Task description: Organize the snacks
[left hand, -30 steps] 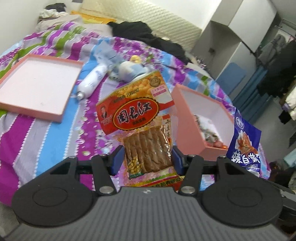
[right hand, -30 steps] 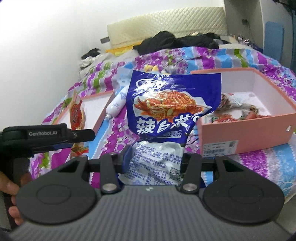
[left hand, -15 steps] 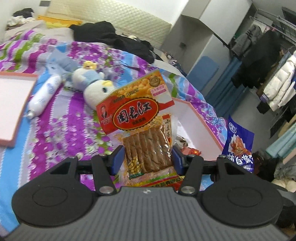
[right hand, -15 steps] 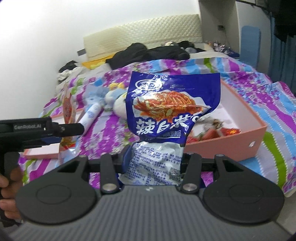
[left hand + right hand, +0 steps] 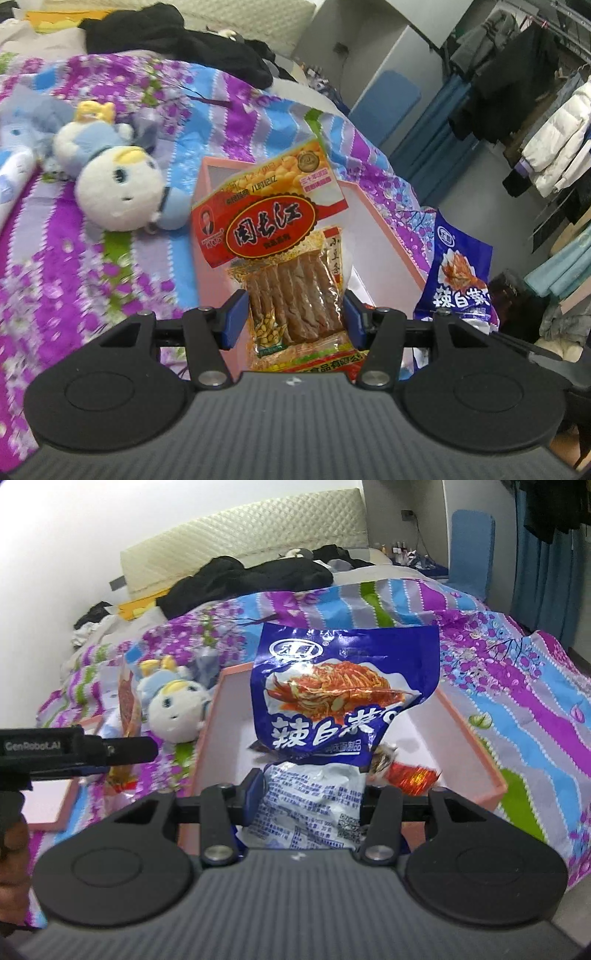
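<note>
Left gripper [image 5: 293,319]: clamped on the red-and-yellow snack packet [image 5: 284,258], blue pads pressing both side edges; packet stands upright, raised above the bed.
Right gripper [image 5: 308,794]: clamped on the blue snack bag [image 5: 343,701], gripped at its white lower part; bag upright, in front of the box opening.
Pink box [image 5: 476,734]: open, lying on the bed; red-wrapped snacks [image 5: 410,775] lie inside at its near right corner.
Bed [image 5: 517,672]: covered with a purple, blue and green floral quilt.
Plush toy [image 5: 118,188]: lying on the quilt, left of the box.
Black clothing [image 5: 251,576]: piled near the headboard.
</note>
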The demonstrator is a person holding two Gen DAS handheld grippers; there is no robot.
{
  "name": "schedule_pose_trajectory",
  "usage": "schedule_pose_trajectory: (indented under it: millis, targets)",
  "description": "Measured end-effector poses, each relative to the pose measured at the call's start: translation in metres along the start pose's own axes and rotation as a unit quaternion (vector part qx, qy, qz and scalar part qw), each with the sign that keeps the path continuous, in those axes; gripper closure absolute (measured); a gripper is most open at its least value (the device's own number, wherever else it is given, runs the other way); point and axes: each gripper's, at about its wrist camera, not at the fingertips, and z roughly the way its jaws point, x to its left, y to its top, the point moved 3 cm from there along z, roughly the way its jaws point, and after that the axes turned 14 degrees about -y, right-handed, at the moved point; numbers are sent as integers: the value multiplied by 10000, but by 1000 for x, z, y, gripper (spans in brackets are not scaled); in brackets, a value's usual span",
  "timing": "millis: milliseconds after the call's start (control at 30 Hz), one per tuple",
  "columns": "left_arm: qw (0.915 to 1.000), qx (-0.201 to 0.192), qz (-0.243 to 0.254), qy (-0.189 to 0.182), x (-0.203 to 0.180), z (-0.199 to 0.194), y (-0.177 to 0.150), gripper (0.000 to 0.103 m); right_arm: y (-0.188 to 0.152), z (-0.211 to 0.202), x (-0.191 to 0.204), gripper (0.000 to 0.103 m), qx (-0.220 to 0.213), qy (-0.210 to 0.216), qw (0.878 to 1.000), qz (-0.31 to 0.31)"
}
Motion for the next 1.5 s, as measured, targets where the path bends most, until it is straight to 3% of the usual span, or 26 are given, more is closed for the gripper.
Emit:
schedule_pose_trajectory:
  millis: [267,500,633,700,733,1067,1500]
  targets:
    - [9996,283,52,-73,17,83,38,43,18,69,-27,54,208,-215,9995,32]
    - [9983,581,-46,-24,37,133,39,42,8,120,-40,53,634,-231,9976,122]
    - [9980,619,-67,55,44,143,38,25,6,128,-42,47,800,-258,9962,248]
    - [9982,593,-30,59,44,139,37,24,6,126,-44,31,821,-302,9956,326]
    - [9984,567,0,44,42,136,39,24,6,123,-44,30,796,-327,9957,335]
    - [9993,199,328,-1,-8,52,43,24,24,45,-37,30,175,-353,9977,556]
    - [9967,-339,725,-94,-76,-67,22,24,37,-73,-24,30,-514,-159,9965,637]
